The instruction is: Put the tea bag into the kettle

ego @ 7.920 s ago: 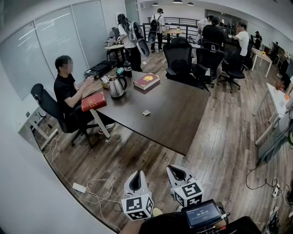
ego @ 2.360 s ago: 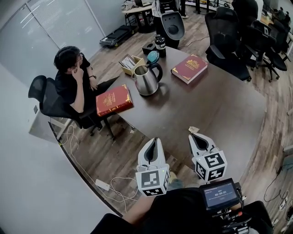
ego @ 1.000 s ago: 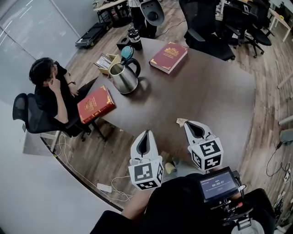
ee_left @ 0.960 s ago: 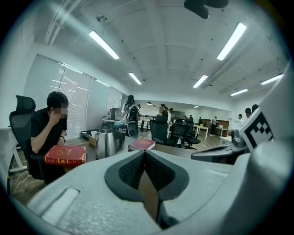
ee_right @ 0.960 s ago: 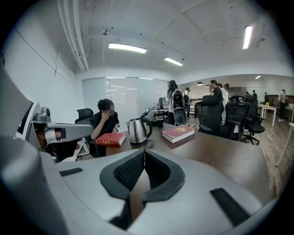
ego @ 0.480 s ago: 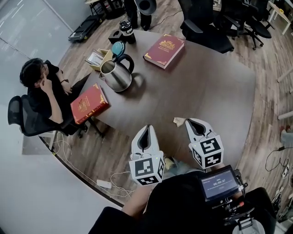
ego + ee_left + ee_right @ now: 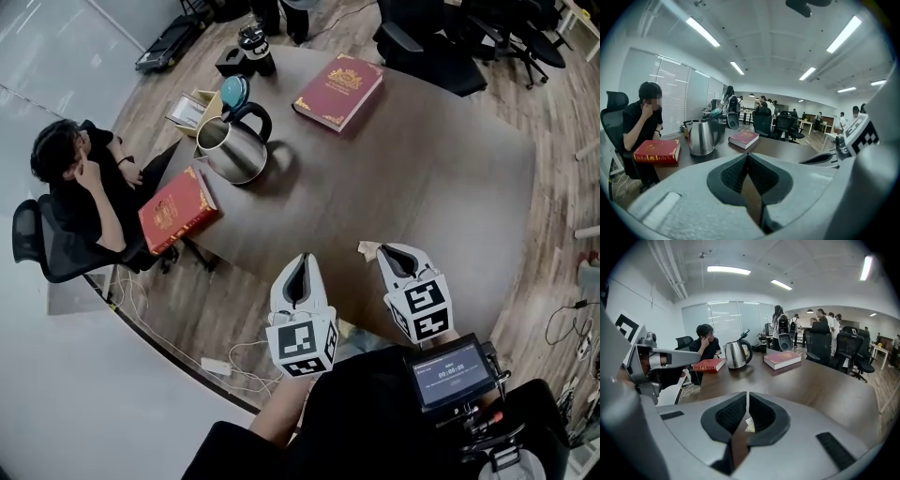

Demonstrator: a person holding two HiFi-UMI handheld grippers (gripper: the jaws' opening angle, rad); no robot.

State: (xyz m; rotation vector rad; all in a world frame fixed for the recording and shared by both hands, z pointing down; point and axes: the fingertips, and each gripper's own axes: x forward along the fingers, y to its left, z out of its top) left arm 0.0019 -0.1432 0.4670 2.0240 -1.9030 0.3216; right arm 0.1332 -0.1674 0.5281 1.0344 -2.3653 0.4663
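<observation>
Now left gripper [image 7: 302, 259] jaws together, empty (right gripper [image 7: 385, 250] likewise, tea bag [image 7: 367, 249] just ahead).

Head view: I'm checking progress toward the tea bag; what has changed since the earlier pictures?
The person walked up to the table; the right gripper now sits beside the tea bag, the left gripper alongside it. Nothing is gripped yet. The kettle, tea bag and red books lie unmoved.

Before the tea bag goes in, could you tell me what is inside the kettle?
The kettle has its lid open; only bare steel wall shows inside. Its bottom, and any water, is hidden by the body.
</observation>
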